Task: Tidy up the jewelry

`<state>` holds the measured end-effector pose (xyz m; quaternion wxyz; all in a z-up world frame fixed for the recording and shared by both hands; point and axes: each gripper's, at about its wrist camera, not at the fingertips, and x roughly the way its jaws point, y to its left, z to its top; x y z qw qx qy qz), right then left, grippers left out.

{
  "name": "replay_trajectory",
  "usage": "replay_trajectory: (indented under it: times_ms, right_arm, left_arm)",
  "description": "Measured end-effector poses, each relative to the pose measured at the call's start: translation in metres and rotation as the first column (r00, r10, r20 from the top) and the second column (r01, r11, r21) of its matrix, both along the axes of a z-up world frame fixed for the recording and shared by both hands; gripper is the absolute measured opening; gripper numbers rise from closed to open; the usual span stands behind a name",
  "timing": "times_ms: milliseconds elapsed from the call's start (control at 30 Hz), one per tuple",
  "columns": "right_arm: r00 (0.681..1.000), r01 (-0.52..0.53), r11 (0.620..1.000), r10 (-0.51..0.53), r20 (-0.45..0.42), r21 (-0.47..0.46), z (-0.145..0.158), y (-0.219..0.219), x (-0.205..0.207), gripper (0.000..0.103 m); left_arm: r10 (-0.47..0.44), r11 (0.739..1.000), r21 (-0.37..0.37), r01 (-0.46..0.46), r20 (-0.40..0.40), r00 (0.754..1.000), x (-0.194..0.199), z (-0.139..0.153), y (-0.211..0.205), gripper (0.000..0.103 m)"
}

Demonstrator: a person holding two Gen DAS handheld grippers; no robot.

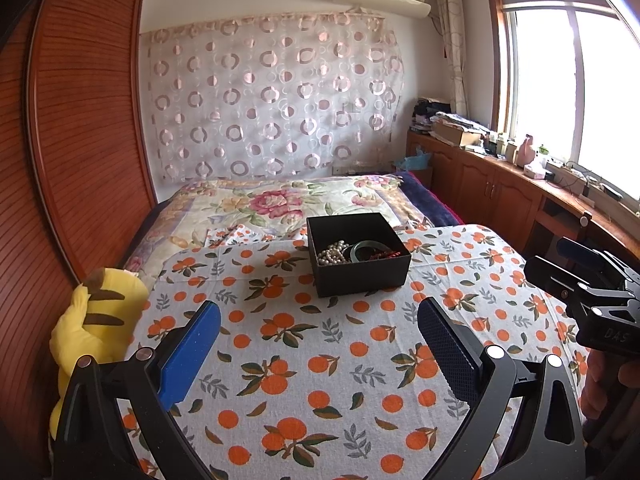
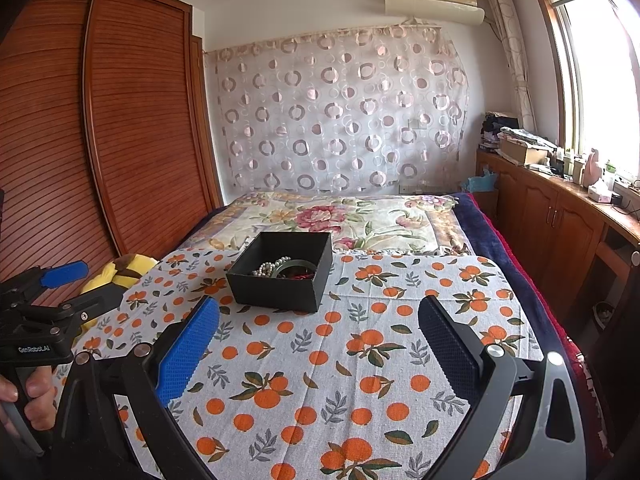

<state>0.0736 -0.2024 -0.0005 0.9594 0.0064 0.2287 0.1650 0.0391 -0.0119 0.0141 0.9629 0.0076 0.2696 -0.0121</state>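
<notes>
Jewelry [image 1: 352, 252] lies tangled in a black box [image 1: 360, 276] on the cloth [image 1: 320, 360], ahead of us. Our left claw [image 1: 320, 344] and right claw [image 2: 320, 344] gape empty; the pearls could snag the bangle when lifted.

Bright daylight from the blown-out window [image 1: 568, 92], strong fisheye bending at edges.

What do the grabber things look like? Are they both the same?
They look alike. Each is a black frame with silver round bolts and two flat, bumpy finger pads, one bright blue and one dark. The left gripper and right gripper match in this. White lettering marks each body: "DAS" on the right one, "GenRobot.AI" on the left one. A bare hand grips the left gripper's grey handle. No sleeves or cables show.
</notes>
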Motion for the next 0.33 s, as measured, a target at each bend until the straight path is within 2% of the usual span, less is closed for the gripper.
replay_trajectory:
  times_ms: [333]
  right_arm:
    - [1.000, 0.001, 1.000, -0.001, 0.001, 0.000, -0.0001, -0.0006, -0.0001, 0.100]
  left_arm:
    - [-0.001, 1.000, 0.000, 0.001, 0.000, 1.000, -0.0004, 0.0008, -0.0016, 0.095]
